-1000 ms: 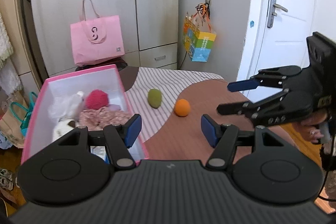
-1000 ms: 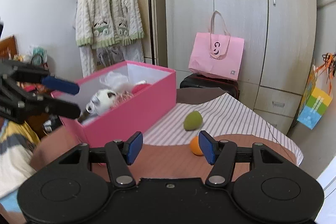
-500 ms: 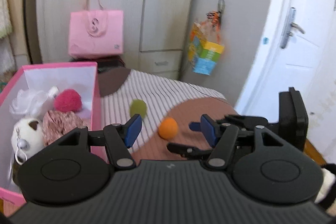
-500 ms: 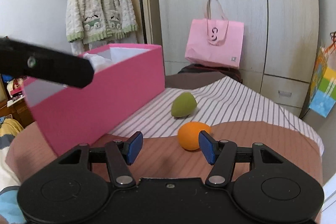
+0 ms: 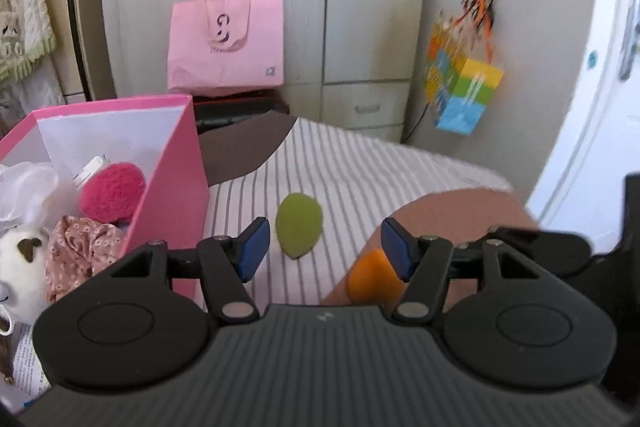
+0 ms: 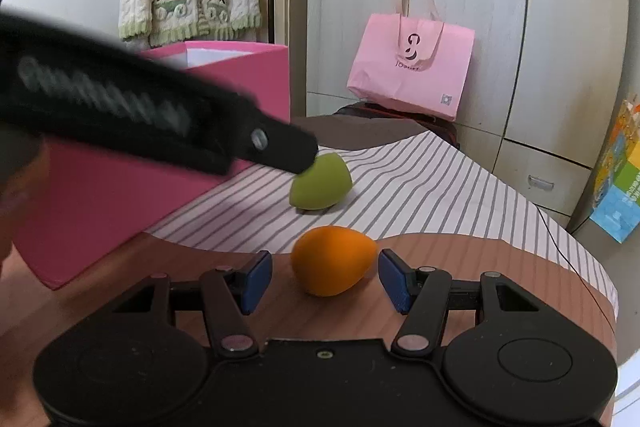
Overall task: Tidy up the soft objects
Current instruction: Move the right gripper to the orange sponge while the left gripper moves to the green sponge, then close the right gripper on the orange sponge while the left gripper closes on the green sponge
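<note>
Orange sponge [image 6: 332,261] is lying on the desk [image 6: 460,259], framed between the spread pads of the right hand-held gripper [image 6: 325,277], not yet pinched. Green sponge [image 5: 298,225] is sitting just beyond on striped cloth, the left hand-held gripper [image 5: 324,247] lining up on it, jaws apart, empty. Pink box [image 5: 176,179] beside them is already holding plush items, likely the destination.

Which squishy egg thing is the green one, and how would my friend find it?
Start at the big pink box on the bed. Just beside it, on the striped sheet, lies the green sponge. It sits farther back than the orange sponge, which lies on the brown part; only the colour tells the two egg shapes apart.
</note>
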`<state>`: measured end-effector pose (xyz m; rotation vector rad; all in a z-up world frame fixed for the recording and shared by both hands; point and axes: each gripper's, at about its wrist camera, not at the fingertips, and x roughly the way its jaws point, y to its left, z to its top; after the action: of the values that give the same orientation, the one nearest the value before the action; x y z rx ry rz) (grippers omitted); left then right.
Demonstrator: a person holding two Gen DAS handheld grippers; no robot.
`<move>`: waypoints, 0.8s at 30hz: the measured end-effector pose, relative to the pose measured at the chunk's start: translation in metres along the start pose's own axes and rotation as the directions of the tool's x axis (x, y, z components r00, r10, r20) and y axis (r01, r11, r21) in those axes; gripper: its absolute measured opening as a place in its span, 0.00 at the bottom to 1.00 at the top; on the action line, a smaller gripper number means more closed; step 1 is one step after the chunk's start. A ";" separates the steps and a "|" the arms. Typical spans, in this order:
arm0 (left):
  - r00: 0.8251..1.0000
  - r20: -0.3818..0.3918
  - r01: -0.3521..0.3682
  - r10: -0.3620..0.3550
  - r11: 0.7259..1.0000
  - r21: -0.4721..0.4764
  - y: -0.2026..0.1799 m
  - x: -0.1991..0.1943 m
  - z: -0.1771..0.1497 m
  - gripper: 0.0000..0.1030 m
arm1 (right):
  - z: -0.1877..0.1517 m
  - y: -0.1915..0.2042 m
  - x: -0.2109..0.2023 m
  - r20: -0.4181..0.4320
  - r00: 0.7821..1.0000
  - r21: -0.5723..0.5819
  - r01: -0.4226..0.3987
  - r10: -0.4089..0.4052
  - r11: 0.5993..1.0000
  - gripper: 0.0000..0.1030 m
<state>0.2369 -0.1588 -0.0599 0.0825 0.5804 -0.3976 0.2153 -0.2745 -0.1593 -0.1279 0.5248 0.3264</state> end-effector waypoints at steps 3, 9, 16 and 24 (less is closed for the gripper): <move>1.000 -0.016 -0.012 0.013 1.000 0.013 -0.004 0.015 -0.001 0.58 | 0.001 -0.006 0.007 -0.016 1.000 0.006 -0.015 0.015 1.000 0.62; 0.997 -0.056 -0.054 0.051 0.996 -0.067 0.003 0.048 0.002 0.57 | -0.002 -0.011 0.014 -0.036 0.998 -0.005 -0.045 0.045 0.999 0.62; 0.993 -0.068 -0.109 0.101 0.987 -0.118 0.016 0.070 0.003 0.57 | -0.001 -0.018 0.018 -0.039 0.997 0.032 -0.060 0.061 0.998 0.62; 0.993 -0.094 -0.078 0.065 0.987 -0.139 0.014 0.074 0.000 0.32 | -0.002 -0.014 0.016 -0.039 0.998 0.018 -0.058 0.059 0.998 0.50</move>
<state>0.2995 -0.1710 -0.1011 -0.0157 0.6902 -0.2829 0.2322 -0.2835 -0.1685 -0.1028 0.5709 0.3770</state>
